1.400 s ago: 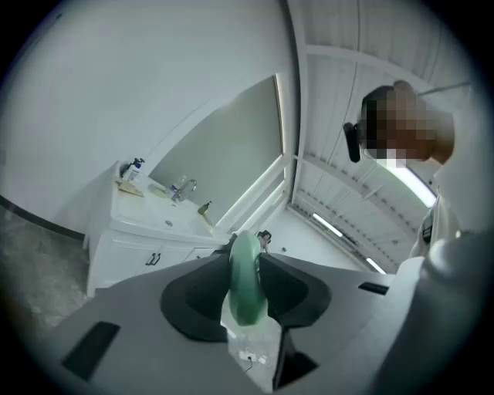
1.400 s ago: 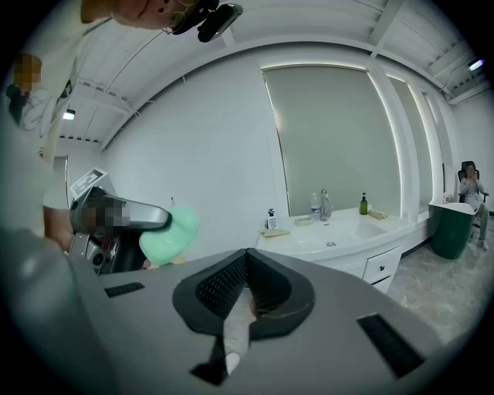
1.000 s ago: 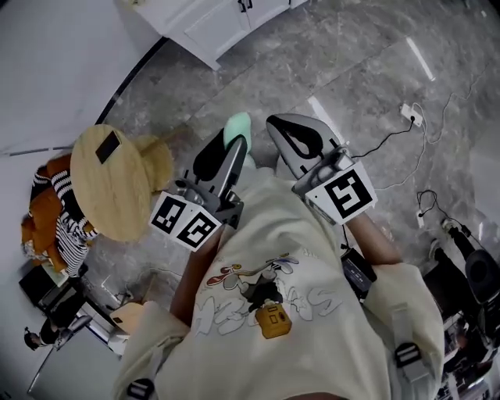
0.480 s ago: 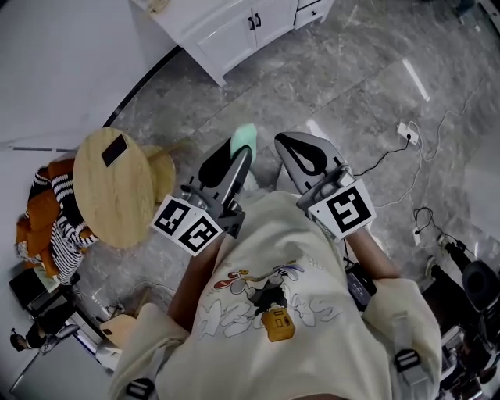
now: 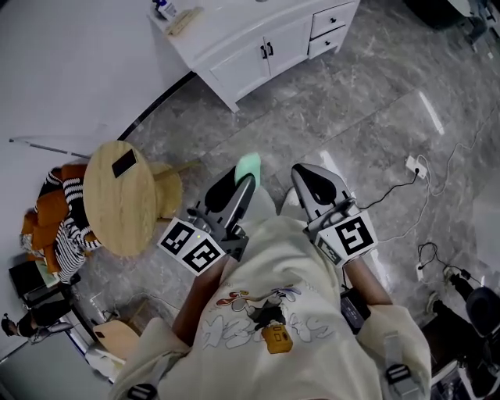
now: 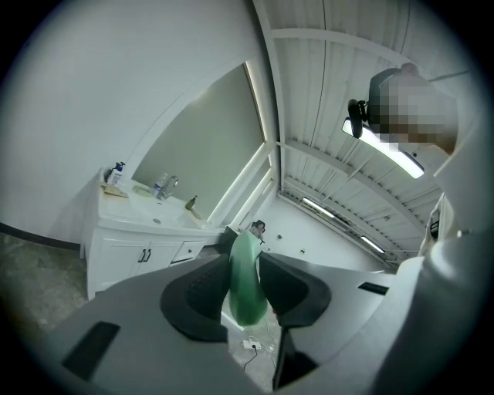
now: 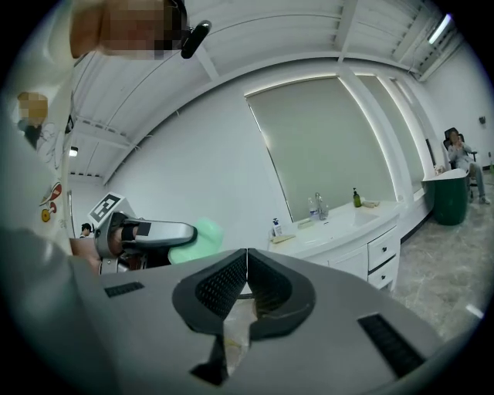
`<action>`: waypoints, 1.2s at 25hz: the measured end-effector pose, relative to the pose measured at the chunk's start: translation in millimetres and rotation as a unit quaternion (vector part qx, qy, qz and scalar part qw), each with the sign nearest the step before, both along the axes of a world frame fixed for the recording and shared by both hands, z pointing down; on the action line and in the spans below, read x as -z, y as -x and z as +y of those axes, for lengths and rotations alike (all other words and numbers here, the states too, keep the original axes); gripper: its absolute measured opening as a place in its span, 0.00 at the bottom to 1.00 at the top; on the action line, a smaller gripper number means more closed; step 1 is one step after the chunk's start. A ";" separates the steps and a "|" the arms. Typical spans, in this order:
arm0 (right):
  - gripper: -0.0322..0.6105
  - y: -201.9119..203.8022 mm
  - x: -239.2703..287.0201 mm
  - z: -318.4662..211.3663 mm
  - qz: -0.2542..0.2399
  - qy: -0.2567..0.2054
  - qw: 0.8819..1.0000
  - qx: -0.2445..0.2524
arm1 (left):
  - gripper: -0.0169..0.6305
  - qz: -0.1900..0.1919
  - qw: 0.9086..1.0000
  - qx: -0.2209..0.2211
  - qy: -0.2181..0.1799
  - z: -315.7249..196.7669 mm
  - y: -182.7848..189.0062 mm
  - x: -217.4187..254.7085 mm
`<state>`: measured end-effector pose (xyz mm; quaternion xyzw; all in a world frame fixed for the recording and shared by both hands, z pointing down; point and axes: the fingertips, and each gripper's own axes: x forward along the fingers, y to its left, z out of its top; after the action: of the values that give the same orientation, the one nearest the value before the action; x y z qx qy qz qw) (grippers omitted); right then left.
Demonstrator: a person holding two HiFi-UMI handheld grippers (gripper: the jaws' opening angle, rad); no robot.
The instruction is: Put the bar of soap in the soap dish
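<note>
- The bar of soap [image 5: 248,166] is pale green and off the ground, pinched on its broad faces in your left tool [image 6: 248,271]. Its rounded end pokes out past the jaw tips.
- The pick-up looks done, since you have the soap in hand. The carry, the set-down and the release are all left to do.
- I cannot pick out the soap dish for certain. A small flat item [image 5: 183,21] at the end of the worktop [image 7: 309,231] may be it, but it is too small to tell.
- Your left tool's jaws are closed only as far as the soap's thickness, and they touch nothing else.
- Your right tool [image 7: 245,271] has its jaws pressed together with the pads meeting and nothing between them. It hangs in the air just beside the left one, in front of your chest.
- The worktop tops a white cabinet [image 5: 269,47] well apart from both tools, across the grey marbled floor [image 5: 336,101]. It carries a tap [image 7: 316,204] and a bottle [image 7: 356,197].
</note>
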<state>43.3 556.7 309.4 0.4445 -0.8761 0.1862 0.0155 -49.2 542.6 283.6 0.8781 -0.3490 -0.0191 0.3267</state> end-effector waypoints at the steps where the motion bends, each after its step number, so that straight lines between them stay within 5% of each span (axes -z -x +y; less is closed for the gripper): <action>1: 0.06 -3.0 -2.9 0.1 -0.001 0.003 1.000 0.005 | 0.23 -0.003 1.000 0.008 0.004 -0.5 -0.8 -2.1; 11: 0.06 -45.8 -18.3 -35.2 -0.040 0.041 0.998 -0.022 | 0.23 -0.014 0.999 0.040 0.021 -16.9 -6.4 -7.4; 16: 0.06 -17.2 -16.4 -53.6 0.061 -0.017 0.998 0.019 | 0.23 -0.006 0.999 0.040 0.014 -37.5 3.7 -7.9; 30: 0.06 37.0 1.6 -194.4 0.105 -0.030 0.993 0.034 | 0.23 0.038 0.998 0.047 0.014 -185.8 52.9 -8.4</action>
<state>6.3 362.3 307.8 0.4315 -0.8895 0.1116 0.1007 -102.2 356.8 292.0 0.8547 -0.3775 -0.0628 0.3508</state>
